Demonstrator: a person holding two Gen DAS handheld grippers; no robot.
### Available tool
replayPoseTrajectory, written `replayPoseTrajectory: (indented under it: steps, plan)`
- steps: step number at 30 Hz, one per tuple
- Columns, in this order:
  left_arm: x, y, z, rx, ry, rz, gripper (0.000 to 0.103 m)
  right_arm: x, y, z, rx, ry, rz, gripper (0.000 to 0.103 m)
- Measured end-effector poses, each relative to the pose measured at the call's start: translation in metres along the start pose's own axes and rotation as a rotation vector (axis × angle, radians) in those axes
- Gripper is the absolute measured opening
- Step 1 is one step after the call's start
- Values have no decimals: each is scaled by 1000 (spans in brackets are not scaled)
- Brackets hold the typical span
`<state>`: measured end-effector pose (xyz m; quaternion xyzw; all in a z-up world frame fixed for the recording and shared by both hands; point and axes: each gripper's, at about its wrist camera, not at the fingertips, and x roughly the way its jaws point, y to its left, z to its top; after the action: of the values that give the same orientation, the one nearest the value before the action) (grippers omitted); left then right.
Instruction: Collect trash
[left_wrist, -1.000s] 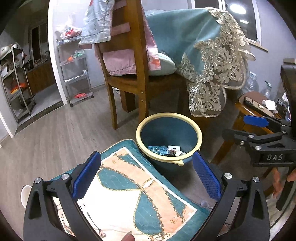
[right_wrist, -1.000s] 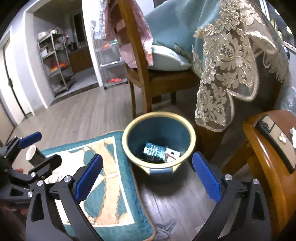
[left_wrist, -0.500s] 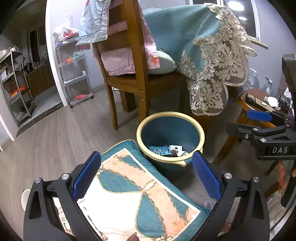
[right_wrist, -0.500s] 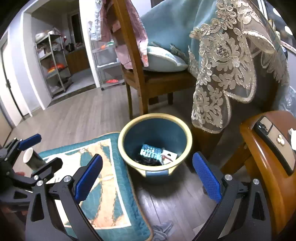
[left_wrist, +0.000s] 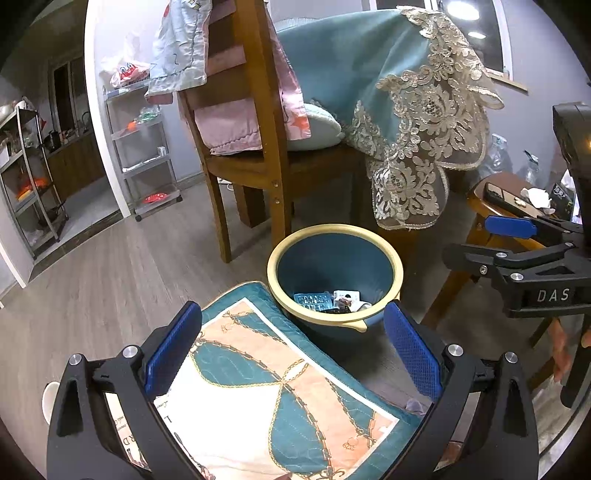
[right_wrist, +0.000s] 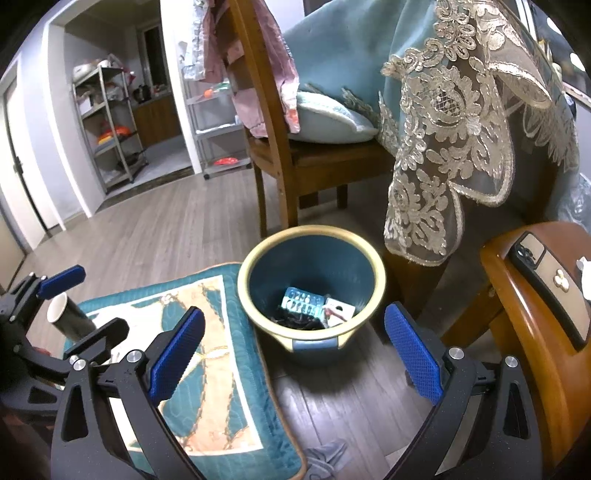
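A blue bin with a cream rim (left_wrist: 334, 236) (right_wrist: 312, 236) stands on the wood floor. Inside it lie a blister pack (left_wrist: 312, 299) (right_wrist: 303, 301), a small white card (left_wrist: 346, 296) (right_wrist: 338, 310) and dark scraps. My left gripper (left_wrist: 291, 349) hangs open above the patterned mat, short of the bin, with nothing between its fingers. My right gripper (right_wrist: 293, 345) is open too, empty, with the bin just beyond its fingertips. Each gripper shows in the other's view: the right one (left_wrist: 517, 240) at the right edge, the left one (right_wrist: 70, 306) at the left edge.
A teal and peach mat (left_wrist: 273, 384) (right_wrist: 184, 354) lies left of the bin, with a paper cup (right_wrist: 64, 317) at its far side. A wooden chair (left_wrist: 255, 155) and a lace-edged cloth (left_wrist: 417, 122) stand behind. A wooden stool (right_wrist: 535, 325) holds a phone (right_wrist: 550, 284).
Both grippers have drawn slightly back and up, so the bin sits a little farther off in both views. Both stay open and empty.
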<state>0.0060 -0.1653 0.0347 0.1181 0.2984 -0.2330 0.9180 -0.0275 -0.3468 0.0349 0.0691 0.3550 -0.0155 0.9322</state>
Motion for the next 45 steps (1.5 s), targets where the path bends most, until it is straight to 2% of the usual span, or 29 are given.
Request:
replayPoseTrajectory:
  steps: [45]
  plan:
    - [0, 4, -2, 4, 1, 4, 97, 2, -2, -3, -2, 7, -5, 97]
